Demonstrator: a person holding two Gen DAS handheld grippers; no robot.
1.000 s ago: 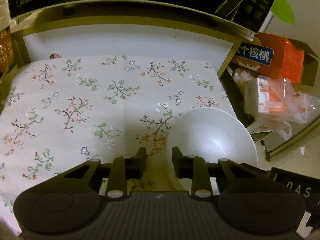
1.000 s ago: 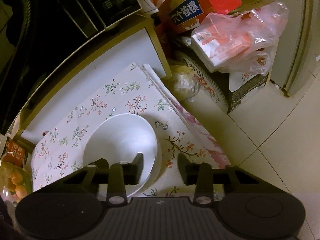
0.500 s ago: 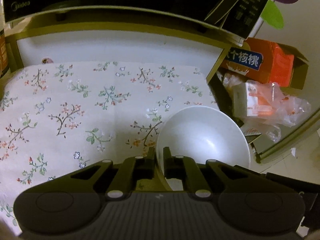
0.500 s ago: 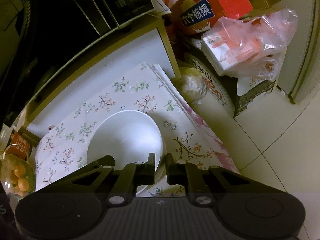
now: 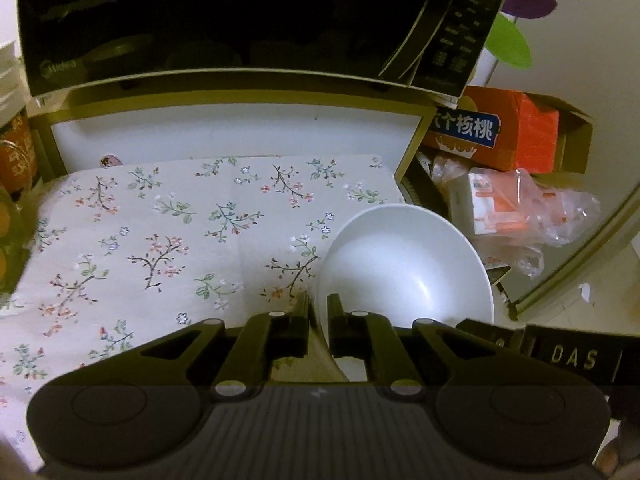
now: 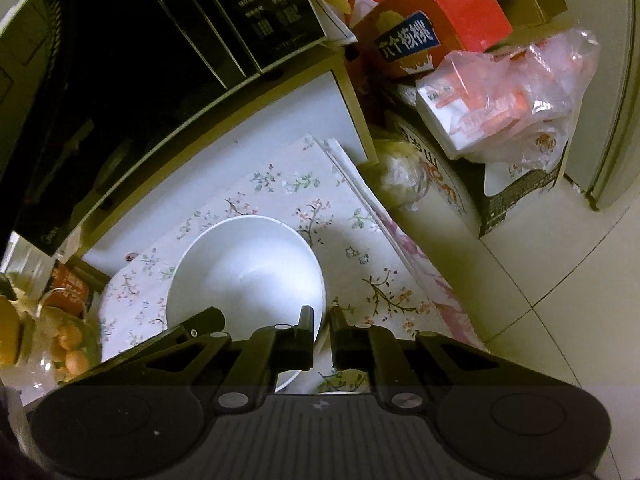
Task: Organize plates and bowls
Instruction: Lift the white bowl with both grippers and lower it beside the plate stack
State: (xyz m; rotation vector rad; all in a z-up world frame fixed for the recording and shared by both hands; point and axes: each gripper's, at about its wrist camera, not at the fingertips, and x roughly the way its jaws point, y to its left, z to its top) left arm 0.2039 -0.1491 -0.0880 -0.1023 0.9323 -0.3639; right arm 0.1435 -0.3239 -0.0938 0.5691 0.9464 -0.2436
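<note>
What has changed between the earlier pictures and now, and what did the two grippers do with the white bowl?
Both grippers closed on the white bowl: the left gripper now pinches its near-left rim, the right gripper its near-right rim. A second ago their jaws stood open around those rims. The bowl appears to be starting to lift. The floral cloth and the orange box stayed in place.

The floral tabletop (image 5: 160, 240) lies bare to the left of the bowl (image 5: 404, 264). A microwave (image 5: 240, 20) hangs low above the back. Boxes (image 5: 496, 136) and a plastic bag (image 5: 532, 212) crowd the right side.
</note>
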